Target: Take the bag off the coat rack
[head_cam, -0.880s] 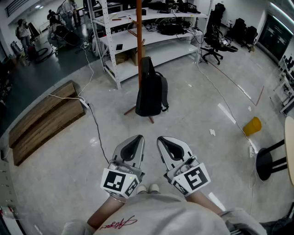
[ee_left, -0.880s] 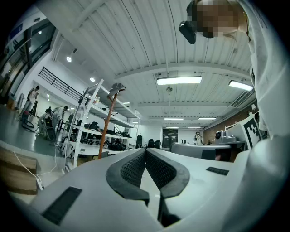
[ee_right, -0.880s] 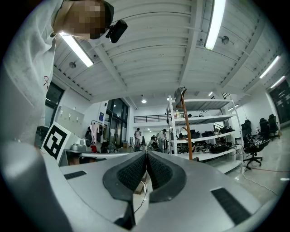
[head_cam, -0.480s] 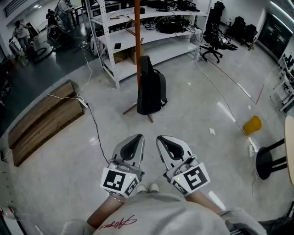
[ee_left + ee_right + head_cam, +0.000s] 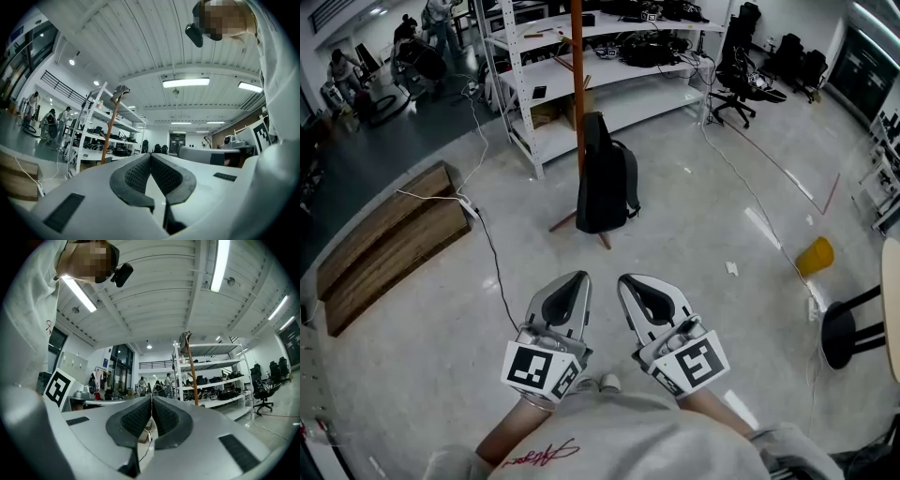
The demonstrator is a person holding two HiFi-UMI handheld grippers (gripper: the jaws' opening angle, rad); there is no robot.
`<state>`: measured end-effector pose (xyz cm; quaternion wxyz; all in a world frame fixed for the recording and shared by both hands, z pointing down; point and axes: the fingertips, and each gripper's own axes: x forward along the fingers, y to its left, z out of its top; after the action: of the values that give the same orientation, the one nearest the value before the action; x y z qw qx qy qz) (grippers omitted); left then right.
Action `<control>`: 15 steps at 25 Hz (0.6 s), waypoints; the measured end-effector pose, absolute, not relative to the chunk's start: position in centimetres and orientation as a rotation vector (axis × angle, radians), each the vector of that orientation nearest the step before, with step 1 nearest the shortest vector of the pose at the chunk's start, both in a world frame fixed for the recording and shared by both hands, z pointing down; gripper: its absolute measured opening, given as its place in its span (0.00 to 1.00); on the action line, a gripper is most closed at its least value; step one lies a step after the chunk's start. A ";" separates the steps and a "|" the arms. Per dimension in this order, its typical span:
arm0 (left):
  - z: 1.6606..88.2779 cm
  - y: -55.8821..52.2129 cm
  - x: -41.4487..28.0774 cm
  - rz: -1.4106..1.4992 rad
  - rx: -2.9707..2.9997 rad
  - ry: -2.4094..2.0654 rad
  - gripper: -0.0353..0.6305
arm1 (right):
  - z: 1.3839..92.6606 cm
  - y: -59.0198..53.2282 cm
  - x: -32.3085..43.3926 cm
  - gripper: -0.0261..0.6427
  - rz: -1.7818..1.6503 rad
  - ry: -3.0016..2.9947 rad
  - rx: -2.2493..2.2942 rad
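Observation:
A black backpack [image 5: 605,178] hangs on an orange-brown coat rack pole [image 5: 577,75] that stands on the floor ahead of me. Its pole [image 5: 109,133] shows at the left in the left gripper view, and the same pole [image 5: 191,376] right of centre in the right gripper view. My left gripper [image 5: 575,284] and right gripper [image 5: 630,284] are held side by side close to my body, well short of the bag. Both are shut with nothing between the pads.
White metal shelving [image 5: 609,66] with dark gear stands behind the rack. Wooden boards [image 5: 389,239] and a trailing cable [image 5: 492,253] lie on the floor at left. A yellow bucket [image 5: 815,256] and a black stool [image 5: 848,328] are at right. People [image 5: 342,66] work far left.
The view has shifted slightly, with the rack and bag drifting a little left in the picture. The grippers keep their pose and stay shut.

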<state>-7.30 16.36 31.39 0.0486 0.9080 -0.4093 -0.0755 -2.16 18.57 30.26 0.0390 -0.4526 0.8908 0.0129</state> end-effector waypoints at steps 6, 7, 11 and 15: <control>31.5 17.5 -5.8 -0.222 2.744 -1.261 0.08 | 30.5 19.3 -0.3 0.07 0.045 2.741 -1.393; 31.7 17.7 -5.6 -0.216 2.740 -1.265 0.08 | 30.7 19.3 0.0 0.07 0.035 2.742 -1.392; 32.2 17.3 -5.5 -0.210 2.713 -1.285 0.08 | 31.4 19.0 0.3 0.07 0.006 2.760 -1.367; 31.6 16.3 -5.1 -0.232 2.720 -1.299 0.08 | 31.2 18.2 0.2 0.07 0.037 2.792 -1.339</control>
<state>-5.10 16.27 31.65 0.0593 0.8981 -0.4290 -0.0767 0.19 18.16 31.24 0.0227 -0.4323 0.9014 0.0120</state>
